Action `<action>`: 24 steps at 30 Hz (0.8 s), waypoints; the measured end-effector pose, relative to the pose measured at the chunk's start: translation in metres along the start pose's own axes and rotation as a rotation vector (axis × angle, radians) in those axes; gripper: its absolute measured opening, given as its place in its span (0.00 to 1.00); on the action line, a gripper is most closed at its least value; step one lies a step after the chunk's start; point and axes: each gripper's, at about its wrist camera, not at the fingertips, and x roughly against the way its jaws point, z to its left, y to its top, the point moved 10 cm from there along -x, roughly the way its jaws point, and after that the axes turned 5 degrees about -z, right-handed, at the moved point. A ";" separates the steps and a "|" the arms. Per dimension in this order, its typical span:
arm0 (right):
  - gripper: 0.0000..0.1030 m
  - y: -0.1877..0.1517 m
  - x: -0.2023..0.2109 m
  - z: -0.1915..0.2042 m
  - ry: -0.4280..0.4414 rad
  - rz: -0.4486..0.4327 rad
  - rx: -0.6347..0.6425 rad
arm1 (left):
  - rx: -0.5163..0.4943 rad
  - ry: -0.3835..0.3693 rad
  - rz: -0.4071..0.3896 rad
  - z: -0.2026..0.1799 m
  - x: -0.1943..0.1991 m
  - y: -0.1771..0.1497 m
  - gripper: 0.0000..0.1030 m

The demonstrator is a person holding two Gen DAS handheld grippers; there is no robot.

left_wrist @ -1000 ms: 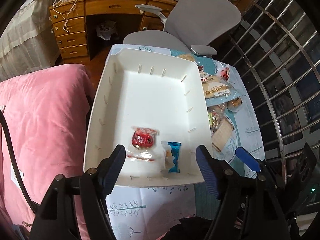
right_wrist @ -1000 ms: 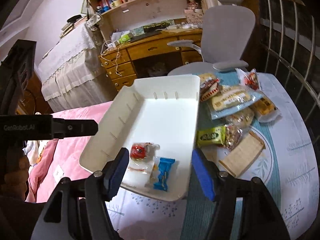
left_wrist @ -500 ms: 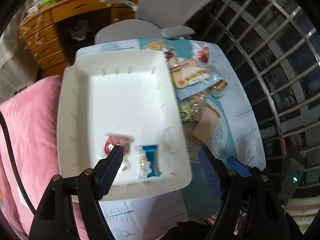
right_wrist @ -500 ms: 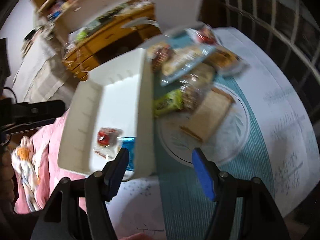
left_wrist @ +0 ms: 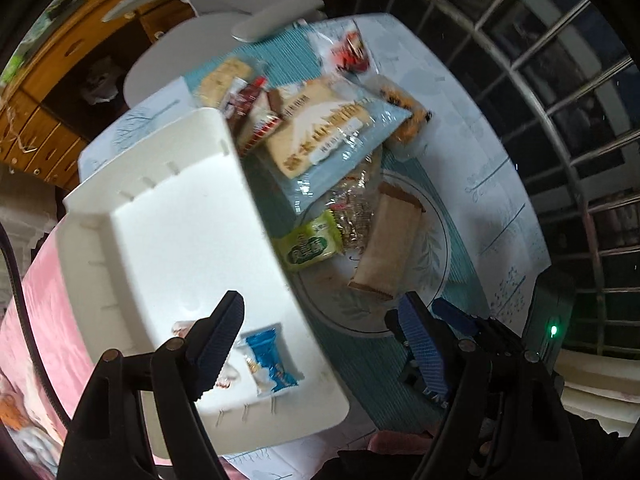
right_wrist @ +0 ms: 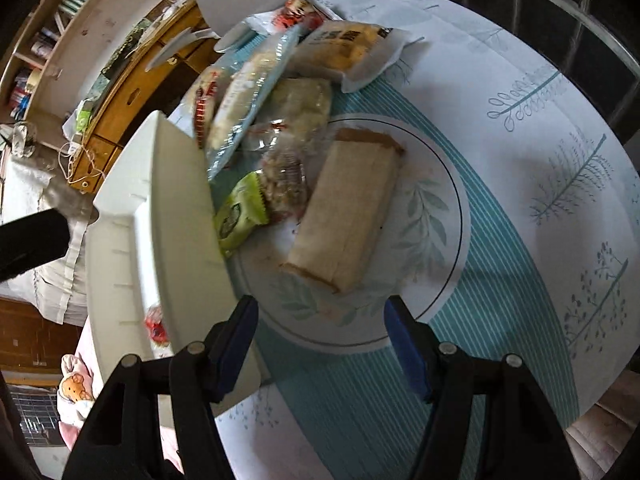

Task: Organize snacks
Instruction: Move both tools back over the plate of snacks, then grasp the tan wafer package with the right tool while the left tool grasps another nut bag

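Observation:
A white tray [left_wrist: 168,216] sits at the table's left and holds a blue snack packet [left_wrist: 270,364]; a red packet [right_wrist: 155,326] shows in it in the right wrist view. Beside the tray [right_wrist: 176,184] lies a pile of snacks: a tan wrapped bar [left_wrist: 386,250] [right_wrist: 346,210], a green packet [left_wrist: 310,244] [right_wrist: 240,214], a large light-blue packet [left_wrist: 332,136] and others. My left gripper [left_wrist: 320,344] is open and empty over the tray's right rim. My right gripper [right_wrist: 320,344] is open and empty, just short of the tan bar.
The round table has a white and teal printed cloth [right_wrist: 540,168]. A grey office chair [left_wrist: 248,8] and a wooden desk [left_wrist: 52,72] stand beyond it. A metal window grille [left_wrist: 560,60] runs along the right. Pink bedding [left_wrist: 36,320] lies left of the tray.
Both grippers have swung right, from over the tray toward the snack pile. The tan bar now lies ahead of the right gripper. Both stay open.

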 end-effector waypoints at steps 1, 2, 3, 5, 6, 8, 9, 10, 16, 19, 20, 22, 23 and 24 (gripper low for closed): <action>0.64 0.001 -0.004 -0.002 -0.003 -0.001 -0.005 | -0.006 0.002 0.013 -0.002 -0.006 0.002 0.76; 0.64 0.001 -0.007 -0.003 -0.004 -0.003 -0.008 | -0.012 0.004 0.026 -0.005 -0.013 0.005 0.76; 0.64 0.001 -0.009 -0.005 -0.005 -0.006 -0.011 | -0.017 0.005 0.038 -0.008 -0.019 0.009 0.76; 0.64 0.001 -0.015 -0.007 -0.004 -0.017 -0.008 | -0.025 0.002 0.062 -0.015 -0.032 0.015 0.76; 0.64 0.003 -0.018 -0.008 -0.001 -0.022 -0.004 | -0.028 0.001 0.069 -0.018 -0.038 0.018 0.76; 0.64 0.005 -0.023 -0.008 0.009 -0.039 0.013 | -0.035 0.002 0.076 -0.023 -0.048 0.025 0.76; 0.64 0.006 -0.024 -0.008 0.014 -0.047 0.020 | -0.040 0.006 0.082 -0.025 -0.054 0.028 0.76; 0.64 0.008 -0.026 -0.008 0.021 -0.064 0.027 | -0.042 0.012 0.090 -0.025 -0.060 0.031 0.76; 0.69 0.019 -0.039 -0.011 0.010 -0.132 0.055 | -0.033 0.046 0.155 -0.022 -0.095 0.039 0.76; 0.72 0.022 -0.044 -0.015 -0.006 -0.159 0.069 | -0.039 0.063 0.186 -0.023 -0.108 0.041 0.75; 0.74 0.022 -0.045 -0.014 -0.007 -0.171 0.077 | -0.040 0.065 0.197 -0.024 -0.113 0.041 0.75; 0.76 0.024 -0.047 -0.011 -0.015 -0.196 0.103 | -0.040 0.074 0.214 -0.024 -0.121 0.041 0.74; 0.77 0.024 -0.048 -0.010 -0.017 -0.199 0.112 | -0.036 0.079 0.221 -0.024 -0.124 0.041 0.74; 0.78 0.025 -0.051 -0.008 -0.020 -0.202 0.121 | -0.032 0.081 0.227 -0.023 -0.128 0.040 0.74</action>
